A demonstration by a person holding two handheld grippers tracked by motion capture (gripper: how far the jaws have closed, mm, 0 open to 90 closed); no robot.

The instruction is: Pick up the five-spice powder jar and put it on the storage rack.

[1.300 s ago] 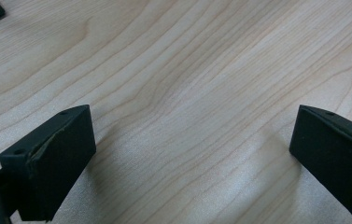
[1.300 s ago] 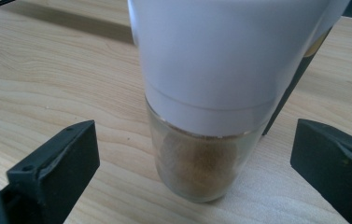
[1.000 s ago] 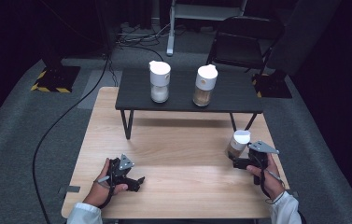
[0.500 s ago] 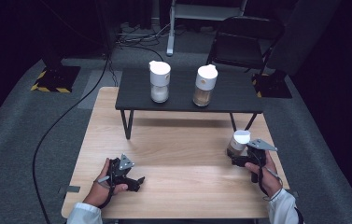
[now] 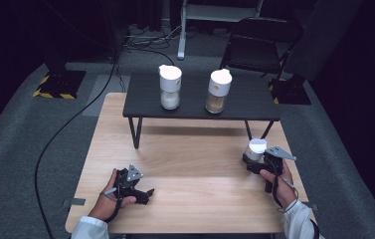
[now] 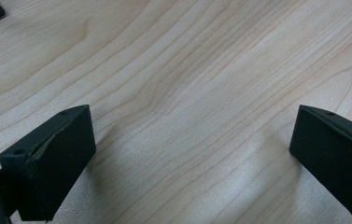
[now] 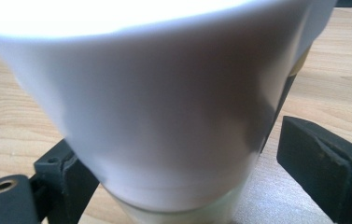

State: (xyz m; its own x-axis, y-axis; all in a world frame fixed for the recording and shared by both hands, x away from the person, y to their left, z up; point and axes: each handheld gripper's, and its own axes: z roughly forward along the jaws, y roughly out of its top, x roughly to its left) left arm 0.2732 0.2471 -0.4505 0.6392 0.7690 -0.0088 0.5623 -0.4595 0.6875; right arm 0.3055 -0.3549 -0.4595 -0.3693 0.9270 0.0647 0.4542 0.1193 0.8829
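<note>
At about 7 o'clock on the wooden table [image 5: 195, 149] we noted the left gripper [image 5: 142, 194] in the person's left hand [image 5: 106, 203], resting low on the boards. Its jaws stood wide apart with bare wood between them in the left gripper view.

At 12 o'clock, on the small black table [image 5: 195, 102], stood two jars with white lids: the left jar [image 5: 169, 87] with pale contents, the right jar [image 5: 218, 91] with tan contents, near each other but not touching.

At about 4 o'clock we found the third jar [image 5: 255, 149] upright on the wooden table near its right edge. The right gripper [image 5: 252, 160], held in the right hand [image 5: 279, 179], sat around it. Its jaws had just been closing, the jar between them. In the right gripper view the left jaw lay against the jar [image 7: 164, 116]; the right jaw stood just beside it, a narrow gap showing.
</note>
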